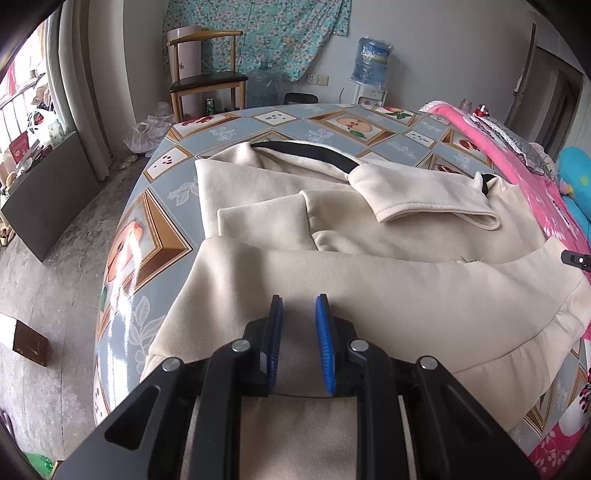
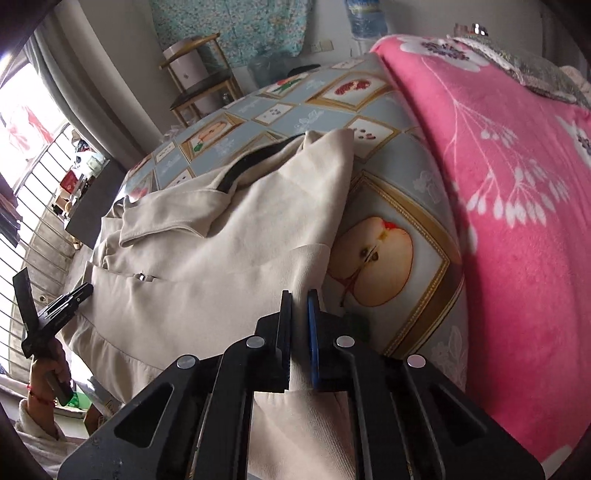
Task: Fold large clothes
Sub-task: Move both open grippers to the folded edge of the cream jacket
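The large cream fleece garment (image 1: 369,236) lies spread across the table (image 1: 155,206), which is covered with a glossy blue-grey oilcloth printed with gilt-framed fruit pictures. A black band (image 1: 310,153) at the collar end lies toward the far side of the table. One sleeve with a turned cuff (image 1: 436,206) is laid across the body of the garment, and a squared flap of cream fabric (image 1: 264,221) lies beside it. The near hem portion is lifted and doubled toward the collar.

Left tongs (image 1: 299,312): blue-padded fingers stand apart with a clear gap, positioned over the raised hem fold; cream fabric passes under the frame, but no cloth is visibly pinched at the tips. Assessed as released.

Right tongs (image 2: 299,306): fingers drawn close, with a strip of the cream garment (image 2: 221,236) passing between them at the right edge of the hem. Assessed as clenched on the garment.

In the right wrist view the left tongs (image 2: 79,291) appear at the far-left hem edge, held by the person's hand (image 2: 50,369).

Surroundings: a pink floral fleece blanket (image 2: 517,221) lies along the right edge of the table, touching the oilcloth. A wooden armchair with dark seat (image 1: 207,74) stands beyond the table, against a turquoise floral hanging (image 1: 266,33). A blue water-dispenser bottle (image 1: 373,59) stands further right.
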